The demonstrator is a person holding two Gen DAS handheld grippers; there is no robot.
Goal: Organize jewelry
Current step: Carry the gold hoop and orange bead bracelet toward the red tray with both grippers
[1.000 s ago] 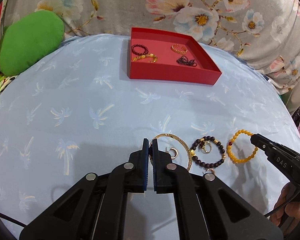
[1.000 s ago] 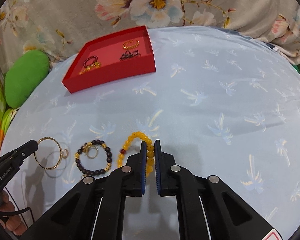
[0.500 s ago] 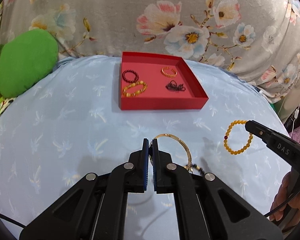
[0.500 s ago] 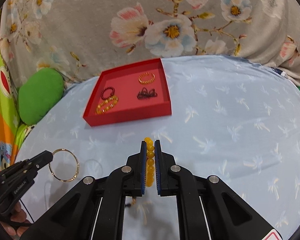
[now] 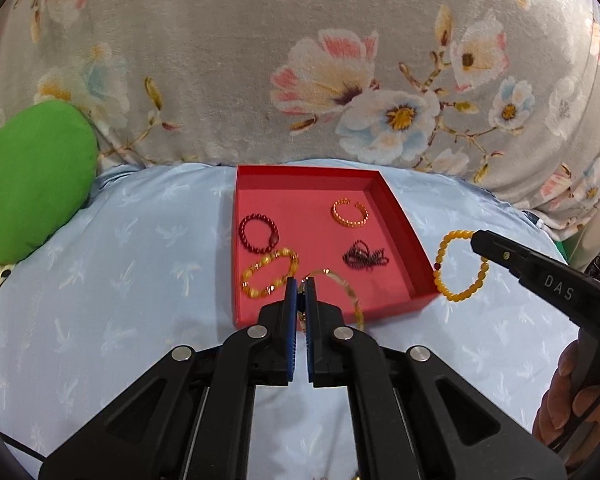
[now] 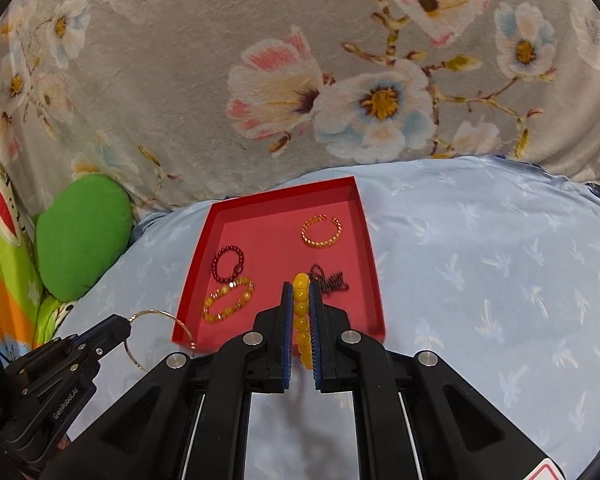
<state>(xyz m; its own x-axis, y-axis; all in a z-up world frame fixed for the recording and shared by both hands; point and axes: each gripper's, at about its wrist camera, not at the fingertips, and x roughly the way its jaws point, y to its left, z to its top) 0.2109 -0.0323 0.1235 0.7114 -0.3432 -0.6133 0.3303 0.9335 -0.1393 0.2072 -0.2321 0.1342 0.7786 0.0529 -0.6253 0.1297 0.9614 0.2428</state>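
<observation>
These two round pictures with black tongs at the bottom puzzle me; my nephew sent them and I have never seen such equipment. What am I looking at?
No robot here: a person holds a black two-finger gripper in each hand, and each gripper carries a wide-angle camera looking along its fingers. One picture comes from the left gripper, the other from the right gripper. A pale blue cloth with a palm print covers the surface, and on it sits a shallow red cardboard tray. In the tray lie a dark red bead bracelet, an amber bead bracelet, an open gold cuff and a dark tangled chain. The left gripper pinches a thin gold bangle; the right pinches a yellow bead bracelet. Both are near the tray.
</observation>
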